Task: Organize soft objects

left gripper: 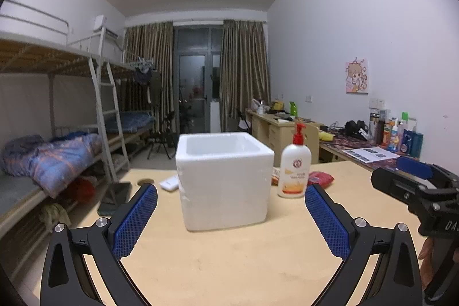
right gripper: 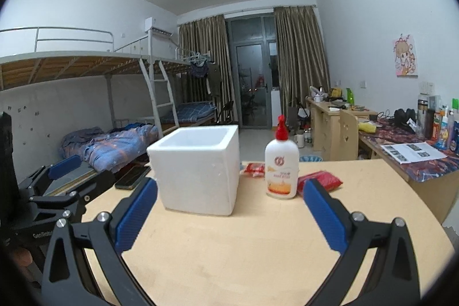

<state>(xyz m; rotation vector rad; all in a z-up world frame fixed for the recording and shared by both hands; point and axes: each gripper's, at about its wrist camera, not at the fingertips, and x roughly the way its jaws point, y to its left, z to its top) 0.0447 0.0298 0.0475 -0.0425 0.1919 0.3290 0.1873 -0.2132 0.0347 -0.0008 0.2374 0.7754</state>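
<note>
spread blue fingers, foam box beyond

Bunk bed, desk, perhaps phone

Open white foam box upright on table, red soft packets right of it

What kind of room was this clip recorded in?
Most likely a shared dormitory room: metal bunk beds with a ladder line one wall, study desks cluttered with bottles and papers line the other, and curtains frame a balcony door at the far end.
</note>
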